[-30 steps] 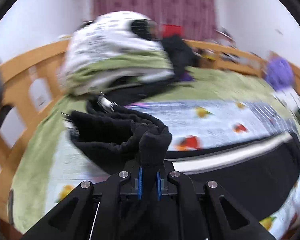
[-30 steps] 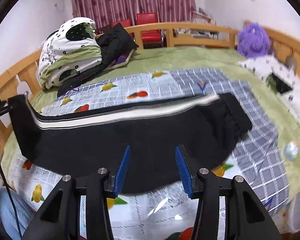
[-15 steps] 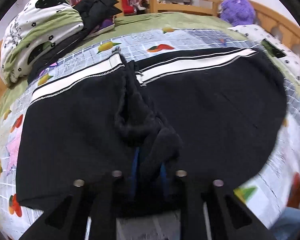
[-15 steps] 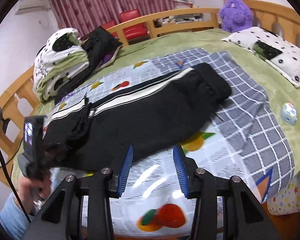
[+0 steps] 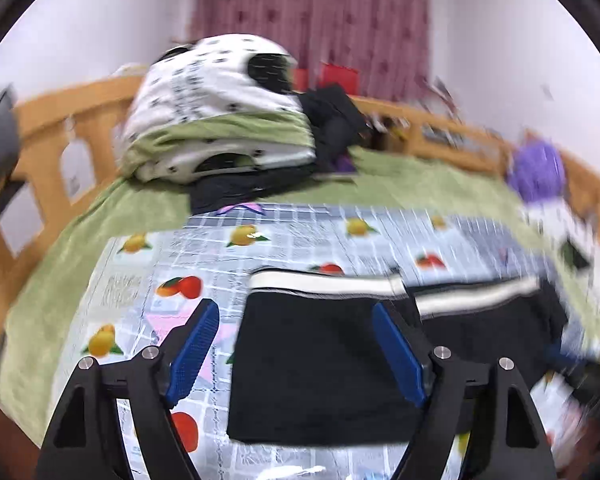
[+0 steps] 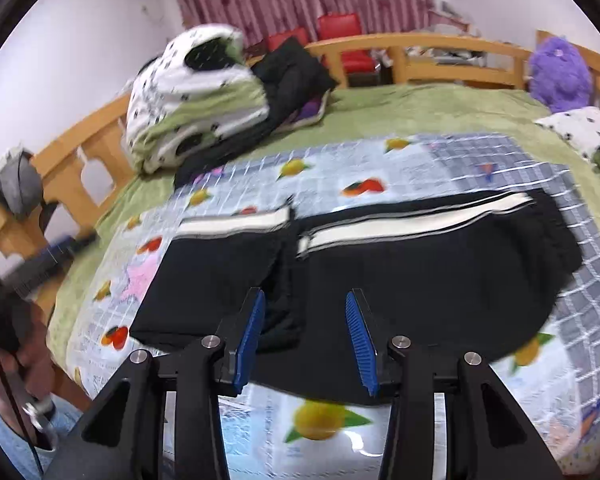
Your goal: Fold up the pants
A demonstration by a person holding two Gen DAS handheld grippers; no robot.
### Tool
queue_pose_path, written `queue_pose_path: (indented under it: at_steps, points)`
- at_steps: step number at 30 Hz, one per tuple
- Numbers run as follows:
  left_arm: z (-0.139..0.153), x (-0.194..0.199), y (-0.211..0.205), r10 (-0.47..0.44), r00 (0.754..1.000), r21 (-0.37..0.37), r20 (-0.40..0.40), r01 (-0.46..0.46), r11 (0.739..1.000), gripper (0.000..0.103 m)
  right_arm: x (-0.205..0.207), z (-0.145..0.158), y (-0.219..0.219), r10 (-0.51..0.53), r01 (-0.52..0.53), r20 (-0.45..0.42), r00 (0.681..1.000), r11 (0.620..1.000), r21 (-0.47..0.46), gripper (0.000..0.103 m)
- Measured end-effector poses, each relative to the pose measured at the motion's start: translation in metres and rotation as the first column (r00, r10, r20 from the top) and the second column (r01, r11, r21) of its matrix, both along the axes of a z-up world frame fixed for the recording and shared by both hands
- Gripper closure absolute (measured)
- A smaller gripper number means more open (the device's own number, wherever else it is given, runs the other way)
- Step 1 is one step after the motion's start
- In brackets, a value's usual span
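wooden-railed bed [image 6: 452, 46] holding everything in view: green fleece cover [image 6: 420, 110], fruit-printed grid sheet [image 6: 340, 168] on top, and on that sheet the black pants with white side stripes [image 6: 420, 280] – lying flat, folded once, the shorter left part lapped over the longer right part. heaped at the far left corner against the rail, a white-and-green dotted quilt bundle [image 5: 216, 120] with dark clothes [image 6: 296, 76] just beside it; purple plush toy [image 6: 560, 72] at the far right corner, dotted white pillow [image 6: 580, 132] below it. left gripper [image 5: 296, 348] hovering over the near left edge of the pants, jaws spreading, nothing between the blue pads – a second ago clenched on a bunched black cuff lifted off the sheet, now let go and lying flat. right gripper [image 6: 306, 338] over the near middle edge, jaws parted and empty, much as before.
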State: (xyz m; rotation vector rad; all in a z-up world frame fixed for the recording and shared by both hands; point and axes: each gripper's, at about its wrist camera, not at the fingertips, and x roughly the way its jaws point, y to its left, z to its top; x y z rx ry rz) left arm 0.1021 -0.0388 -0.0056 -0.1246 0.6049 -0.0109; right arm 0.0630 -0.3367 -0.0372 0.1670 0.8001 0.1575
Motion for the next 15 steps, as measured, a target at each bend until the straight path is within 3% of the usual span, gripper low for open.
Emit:
queue_pose_path:
  at_steps: [2,5,9,15]
  points:
    - [-0.017,0.005,0.022,0.020,1.000,-0.063,-0.017,-0.021,0.998,0.025,0.011,-0.017,0.018,0.037,-0.038,-0.034,0.999,0.999,-0.018,0.061]
    - [-0.045,0.022,0.042,0.018,0.989,-0.048,-0.143,-0.025,0.998,0.025,0.024,-0.046,0.040,0.066,-0.072,-0.077,0.995,0.994,-0.077,0.065]
    - [-0.063,0.025,0.068,0.064,0.983,-0.068,-0.174,-0.077,0.995,0.025,0.046,-0.076,0.057,0.111,-0.122,-0.131,0.985,0.989,-0.082,0.065]
    - [-0.071,0.029,0.083,0.025,0.976,-0.104,-0.216,-0.048,0.993,0.025,0.090,-0.106,0.080,0.122,-0.140,-0.143,0.982,0.982,-0.128,0.065]
